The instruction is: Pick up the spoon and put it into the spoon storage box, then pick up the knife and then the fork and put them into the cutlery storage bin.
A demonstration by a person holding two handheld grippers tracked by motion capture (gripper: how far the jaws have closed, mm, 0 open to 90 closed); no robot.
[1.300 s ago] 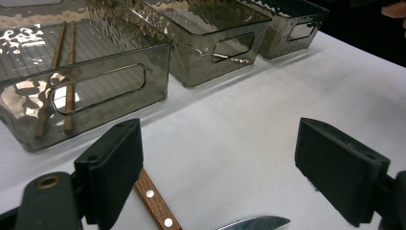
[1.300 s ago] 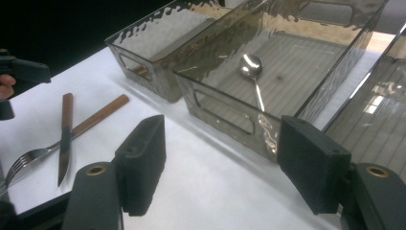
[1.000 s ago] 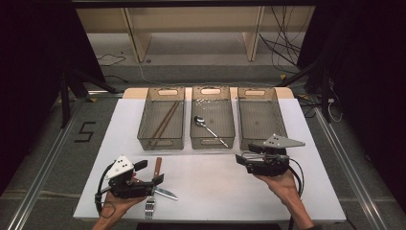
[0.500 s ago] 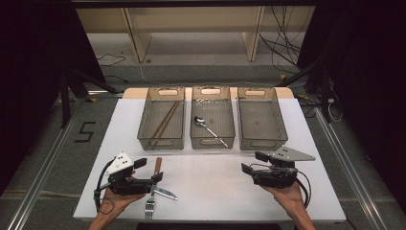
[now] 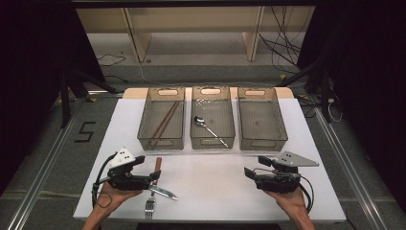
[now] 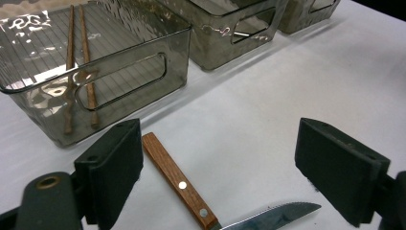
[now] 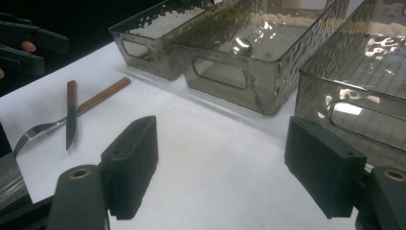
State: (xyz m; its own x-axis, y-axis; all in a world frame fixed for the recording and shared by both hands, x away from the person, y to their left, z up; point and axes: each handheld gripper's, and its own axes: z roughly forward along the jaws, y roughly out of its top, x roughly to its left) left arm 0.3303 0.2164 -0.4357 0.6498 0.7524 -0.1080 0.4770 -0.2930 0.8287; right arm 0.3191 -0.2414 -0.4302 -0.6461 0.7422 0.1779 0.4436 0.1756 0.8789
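From the high view, the left gripper (image 5: 146, 168) sits at the table's (image 5: 215, 167) near left with its jaws spread, and the knife (image 5: 159, 179) lies just beside their tips, crossing a fork (image 5: 150, 207). The right gripper (image 5: 254, 166) rests at the near right, jaws just opened wide with nothing between them, well apart from the knife.

In the left gripper view, the knife (image 6: 177, 181) lies on the table between the parted jaws, its wooden handle next to the left one, untouched. Chopsticks (image 6: 79, 67) lie in the nearest bin (image 6: 177, 43).

In the right gripper view, the knife (image 7: 71, 112) crosses the fork (image 7: 43, 128) far off at left; bare table lies between the spread jaws. A spoon (image 7: 242, 46) rests in the middle bin (image 7: 225, 76).
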